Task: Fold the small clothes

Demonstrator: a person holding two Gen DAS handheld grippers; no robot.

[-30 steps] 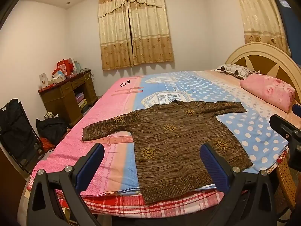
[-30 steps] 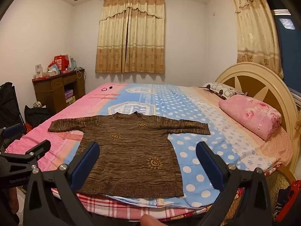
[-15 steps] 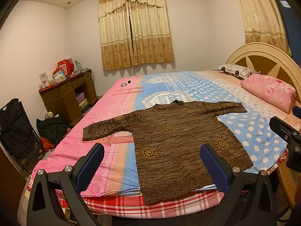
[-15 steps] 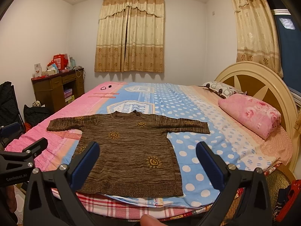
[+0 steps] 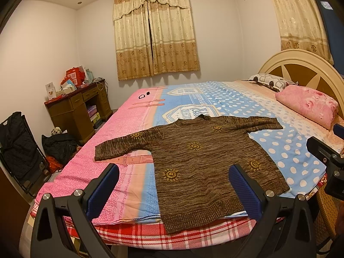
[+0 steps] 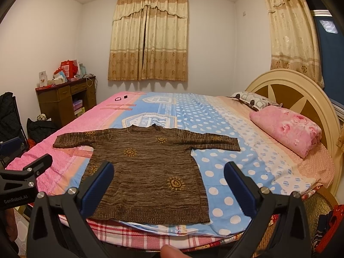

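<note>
A wooden desk (image 6: 64, 101) stands against the far left wall; its open shelves hold stacked boxes, and its top carries a red gift bag (image 6: 67, 68) among cards and small cartons too crowded to count. One brown knit sweater (image 6: 148, 172) lies flat on the bed (image 6: 225, 129), front up, both sleeves spread straight out, neckline toward the curtains and hem at the near edge of the mattress, over a pink and blue polka-dot sheet. Its front shows several yellow sun motifs. Two pillows rest by the cream headboard (image 6: 301, 99): one pink floral pillow (image 6: 286, 131) and one grey-patterned pillow (image 6: 251, 99) behind it. Two small dark objects (image 5: 144, 95) sit at the far pink corner of the sheet. Two sets of beige curtains hang, one on the far wall (image 6: 148, 40) and one on the right wall.

The left gripper (image 5: 172, 191) hovers short of the bed's near edge, its blue-padded fingers spread wide, holding and touching nothing. The right gripper (image 6: 168, 189) hovers likewise, fingers wide apart and empty, framing the sweater's lower half. A fingertip (image 6: 169, 251) shows at the bottom of the right wrist view.
</note>
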